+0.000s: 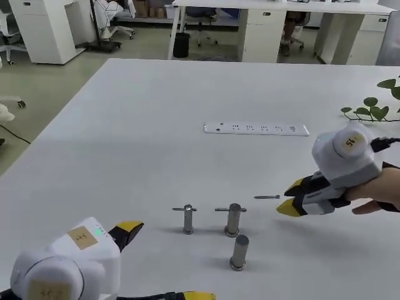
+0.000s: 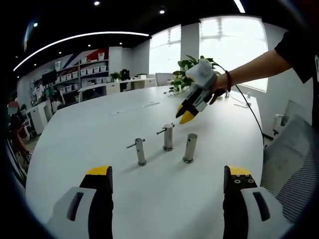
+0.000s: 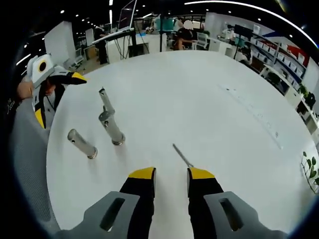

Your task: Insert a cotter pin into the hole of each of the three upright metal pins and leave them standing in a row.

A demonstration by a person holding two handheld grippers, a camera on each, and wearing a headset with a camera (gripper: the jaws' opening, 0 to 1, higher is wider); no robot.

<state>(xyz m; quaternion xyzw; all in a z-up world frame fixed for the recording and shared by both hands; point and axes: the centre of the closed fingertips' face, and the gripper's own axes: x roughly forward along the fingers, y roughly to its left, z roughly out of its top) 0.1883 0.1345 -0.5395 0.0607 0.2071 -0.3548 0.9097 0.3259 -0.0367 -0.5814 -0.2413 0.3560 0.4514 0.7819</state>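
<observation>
A loose cotter pin [image 1: 267,197] lay flat on the white table [image 1: 125,144] right of centre in the head view. Its long axis ran left to right across the frame, one end pointing at the right gripper [image 1: 291,197] just beside it. That gripper's jaws stood narrowly apart, gripping nothing. Three metal pins [image 1: 232,220] stood upright at lower centre. Two carried cotter pins crosswise through their tops, while the third pin [image 1: 239,251], nearer the bottom edge, was bare. The left gripper [image 1: 164,262], at lower left, had its jaws spread wide and empty. A power strip [image 1: 256,129] lay above centre and a plant [image 1: 374,110] at the right edge. Office desks [image 1: 262,31] and chairs [image 1: 115,15] lined the top.
</observation>
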